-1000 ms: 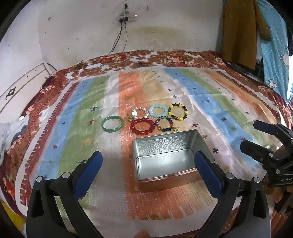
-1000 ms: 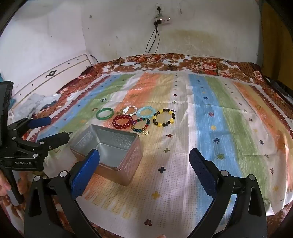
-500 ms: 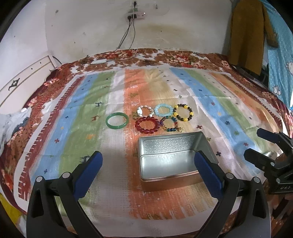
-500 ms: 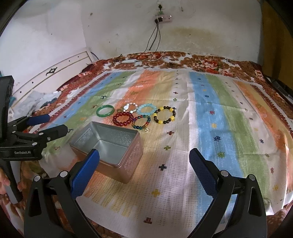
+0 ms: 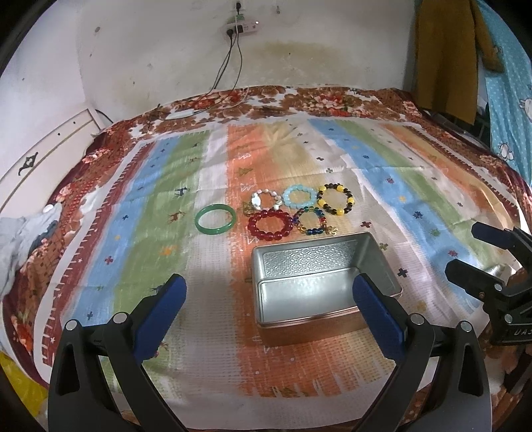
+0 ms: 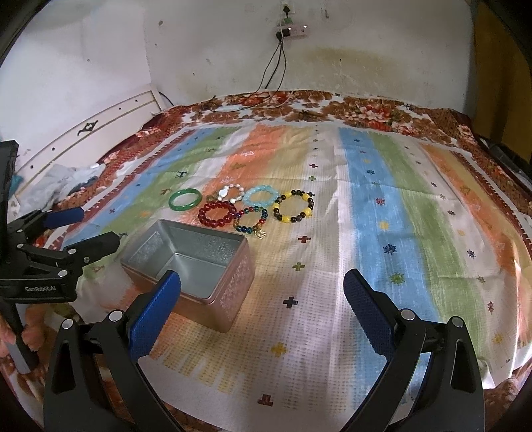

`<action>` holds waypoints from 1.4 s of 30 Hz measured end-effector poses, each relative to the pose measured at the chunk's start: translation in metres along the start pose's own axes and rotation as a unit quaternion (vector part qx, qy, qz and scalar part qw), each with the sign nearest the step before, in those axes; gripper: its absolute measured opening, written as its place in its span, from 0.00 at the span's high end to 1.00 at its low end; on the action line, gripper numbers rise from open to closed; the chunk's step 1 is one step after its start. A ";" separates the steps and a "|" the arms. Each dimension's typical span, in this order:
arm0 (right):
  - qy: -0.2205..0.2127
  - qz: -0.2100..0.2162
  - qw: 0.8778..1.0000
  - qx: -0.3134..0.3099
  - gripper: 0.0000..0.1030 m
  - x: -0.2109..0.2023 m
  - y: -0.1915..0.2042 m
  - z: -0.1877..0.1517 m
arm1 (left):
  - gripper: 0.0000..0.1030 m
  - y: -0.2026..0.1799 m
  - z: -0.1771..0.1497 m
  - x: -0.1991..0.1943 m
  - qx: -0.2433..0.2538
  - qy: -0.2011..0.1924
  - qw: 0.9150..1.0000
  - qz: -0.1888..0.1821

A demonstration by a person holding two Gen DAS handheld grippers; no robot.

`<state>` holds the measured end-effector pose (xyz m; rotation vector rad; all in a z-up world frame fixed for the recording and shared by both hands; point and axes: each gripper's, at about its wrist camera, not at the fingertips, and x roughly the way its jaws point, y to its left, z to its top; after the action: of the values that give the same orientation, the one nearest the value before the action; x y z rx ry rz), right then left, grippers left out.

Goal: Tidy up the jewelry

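Observation:
An open, empty metal tin (image 5: 324,285) (image 6: 193,262) sits on the striped cloth. Just beyond it lie several bracelets: a green bangle (image 5: 215,219) (image 6: 185,199), a red bead one (image 5: 270,223) (image 6: 216,213), a white one (image 5: 266,200), a light blue one (image 5: 300,196) (image 6: 260,196), a multicolour one (image 5: 312,221) (image 6: 251,219) and a yellow-and-dark one (image 5: 335,199) (image 6: 293,206). My left gripper (image 5: 267,310) is open and empty, near side of the tin. My right gripper (image 6: 262,307) is open and empty, right of the tin.
The cloth (image 5: 166,259) covers a bed against a white wall with a power strip and cables (image 5: 232,30). A white headboard (image 5: 40,156) and crumpled clothes (image 5: 20,239) are at the left. Hanging clothes (image 5: 445,56) are at the far right.
Both grippers have pulled back and tilted up a little, so the tin and bracelets sit lower and more central in view. Nothing was picked up.

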<state>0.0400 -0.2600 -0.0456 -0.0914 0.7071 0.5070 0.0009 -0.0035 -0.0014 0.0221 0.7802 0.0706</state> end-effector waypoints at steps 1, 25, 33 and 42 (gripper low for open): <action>0.001 0.001 1.000 0.001 0.03 0.001 0.000 0.000 | 0.05 0.000 0.000 0.000 -0.001 0.000 1.000 0.000; 0.019 0.003 1.000 0.010 0.03 0.025 -0.003 0.021 | 0.05 0.011 0.014 0.022 -0.026 0.028 0.999 0.015; 0.025 -0.003 0.999 0.025 0.03 0.034 -0.013 0.029 | 0.05 0.012 0.021 0.034 -0.026 0.036 0.999 0.022; 0.027 -0.021 0.999 0.035 0.03 0.047 -0.029 0.044 | 0.05 0.017 0.034 0.046 -0.023 0.039 0.998 0.034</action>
<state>0.1100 -0.2548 -0.0446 -0.0543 0.7737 0.4403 0.0563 0.0174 -0.0087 0.0016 0.8556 0.1555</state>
